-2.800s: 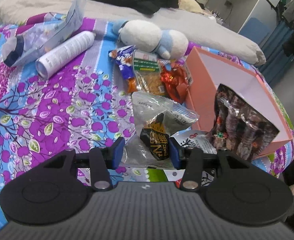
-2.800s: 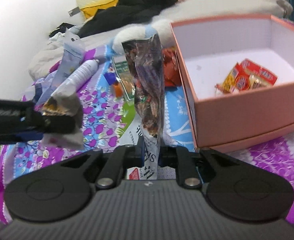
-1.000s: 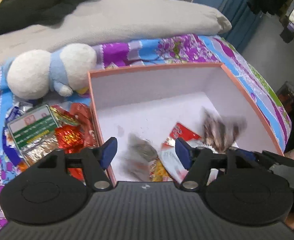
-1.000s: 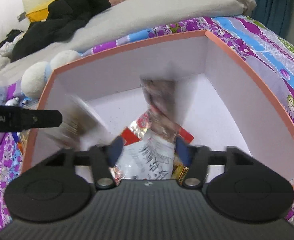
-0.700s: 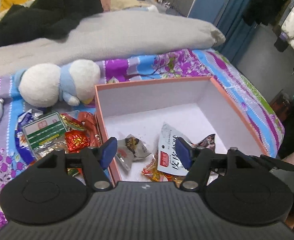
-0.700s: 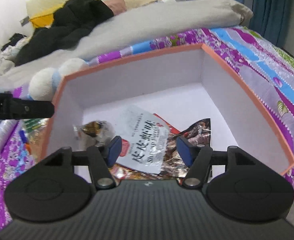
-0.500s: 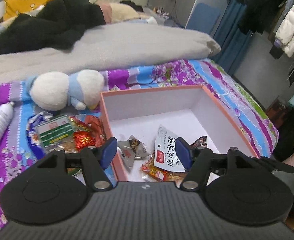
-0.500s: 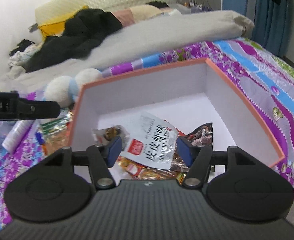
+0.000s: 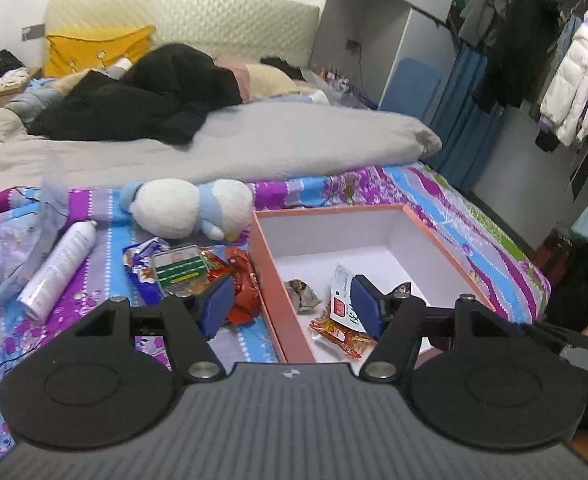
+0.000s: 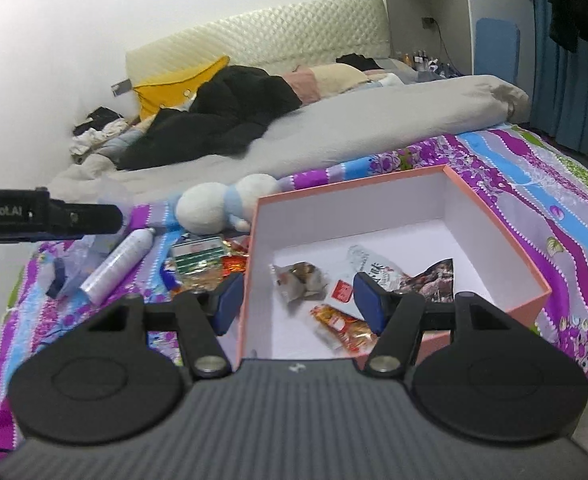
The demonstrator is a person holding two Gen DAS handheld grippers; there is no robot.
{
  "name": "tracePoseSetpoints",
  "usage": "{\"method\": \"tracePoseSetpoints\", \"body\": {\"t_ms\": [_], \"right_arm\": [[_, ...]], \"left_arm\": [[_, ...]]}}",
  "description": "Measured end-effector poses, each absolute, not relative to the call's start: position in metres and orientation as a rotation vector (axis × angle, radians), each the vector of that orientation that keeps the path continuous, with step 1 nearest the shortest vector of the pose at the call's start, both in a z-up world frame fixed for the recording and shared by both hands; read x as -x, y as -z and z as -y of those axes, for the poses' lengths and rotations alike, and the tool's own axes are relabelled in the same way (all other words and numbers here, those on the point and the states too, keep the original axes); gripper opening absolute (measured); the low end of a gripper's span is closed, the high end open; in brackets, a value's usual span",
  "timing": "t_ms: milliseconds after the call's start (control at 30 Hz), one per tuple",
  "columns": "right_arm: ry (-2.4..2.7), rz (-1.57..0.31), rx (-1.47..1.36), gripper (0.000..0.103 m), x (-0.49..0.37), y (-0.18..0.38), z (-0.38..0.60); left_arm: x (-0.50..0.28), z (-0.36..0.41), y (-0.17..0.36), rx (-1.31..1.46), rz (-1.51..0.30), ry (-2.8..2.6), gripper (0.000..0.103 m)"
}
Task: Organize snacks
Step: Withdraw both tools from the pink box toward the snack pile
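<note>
An open pink box (image 9: 438, 236) (image 10: 494, 224) sits on the flowered bedspread. Inside lie a grey crumpled packet (image 10: 300, 278), a white shrimp-chip bag (image 10: 370, 270), a dark bag (image 10: 434, 278) and an orange-red packet (image 10: 344, 326). More snacks lie in a pile left of the box: a green-labelled pack (image 9: 179, 270) (image 10: 197, 258), red foil wrappers (image 9: 241, 276) and a blue wrapper (image 9: 141, 258). My left gripper (image 9: 289, 304) is open and empty above the box's left wall. My right gripper (image 10: 298, 300) is open and empty above the box.
A white and blue plush toy (image 9: 187, 208) lies behind the snack pile. A white spray can (image 9: 59, 264) and clear plastic packaging (image 9: 9, 248) lie at the left. A grey duvet (image 9: 253, 140) and black clothes (image 9: 141, 92) fill the far bed. The left tool's body (image 10: 45, 216) shows at the right view's left edge.
Both grippers let go of their packets into the box, opened, and have pulled back and up. The packets now rest on the box floor.
</note>
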State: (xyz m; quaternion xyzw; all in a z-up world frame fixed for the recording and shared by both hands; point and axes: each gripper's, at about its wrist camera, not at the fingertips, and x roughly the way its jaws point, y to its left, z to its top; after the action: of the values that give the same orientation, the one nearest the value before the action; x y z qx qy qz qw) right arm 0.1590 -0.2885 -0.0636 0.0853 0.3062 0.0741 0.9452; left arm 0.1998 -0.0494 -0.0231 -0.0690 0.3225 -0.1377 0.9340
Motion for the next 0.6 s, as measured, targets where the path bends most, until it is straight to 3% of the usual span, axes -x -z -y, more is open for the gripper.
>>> {"method": "tracePoseSetpoints", "body": {"t_ms": [600], "right_arm": [[-0.257,-0.572,-0.156,0.063,-0.091,0.074,0.239]], "left_arm": [[-0.089,-0.005,0.047,0.213,-0.623,0.157,0.069]]}}
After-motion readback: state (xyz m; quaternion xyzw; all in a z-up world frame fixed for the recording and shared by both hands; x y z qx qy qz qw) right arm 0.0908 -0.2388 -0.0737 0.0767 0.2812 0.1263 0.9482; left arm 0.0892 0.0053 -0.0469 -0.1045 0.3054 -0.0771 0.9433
